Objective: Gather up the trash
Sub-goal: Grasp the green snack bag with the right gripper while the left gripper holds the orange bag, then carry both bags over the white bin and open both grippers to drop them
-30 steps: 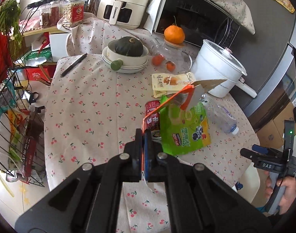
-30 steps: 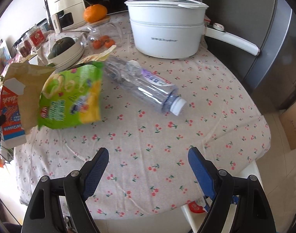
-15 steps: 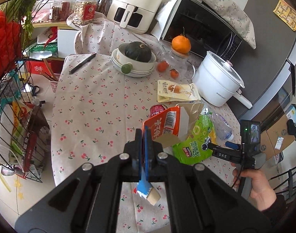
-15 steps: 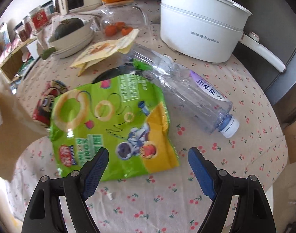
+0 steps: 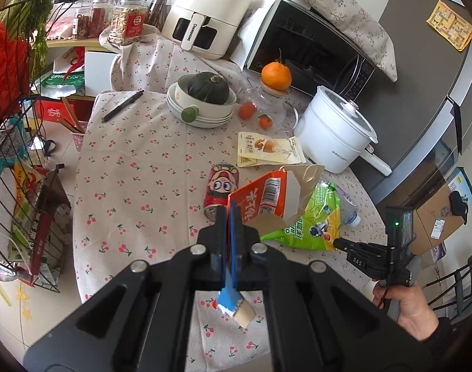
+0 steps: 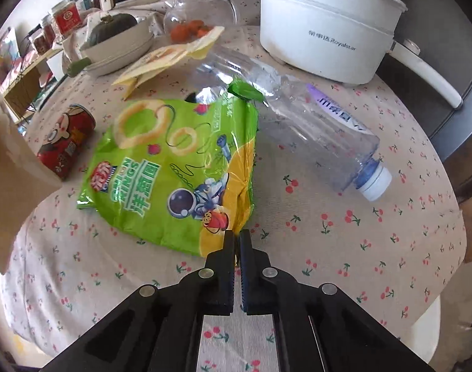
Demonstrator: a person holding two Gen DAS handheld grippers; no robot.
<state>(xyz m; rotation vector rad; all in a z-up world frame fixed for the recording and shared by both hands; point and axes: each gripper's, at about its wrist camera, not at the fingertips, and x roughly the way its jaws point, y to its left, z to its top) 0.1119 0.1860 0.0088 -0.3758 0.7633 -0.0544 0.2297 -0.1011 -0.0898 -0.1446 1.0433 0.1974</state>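
Nearest the left wrist camera, the left hand-held gripper is clenched on a flattened orange milk carton, holding it raised above the table with its torn top opening away and a barcode showing. The right hand-held gripper sits low over the cloth, its jaws pinched together on the near corner of a green snack bag printed "RINGS" with an astronaut figure; in the left view the person's right hand grips its handle at the table's edge. Beside the bag a red cartoon can lies on its side, and a crushed clear bottle rests touching the bag's far edge. Beyond lie a yellow pouch, a white "Royalstar" pot, and a "CHANGHONG" air fryer.
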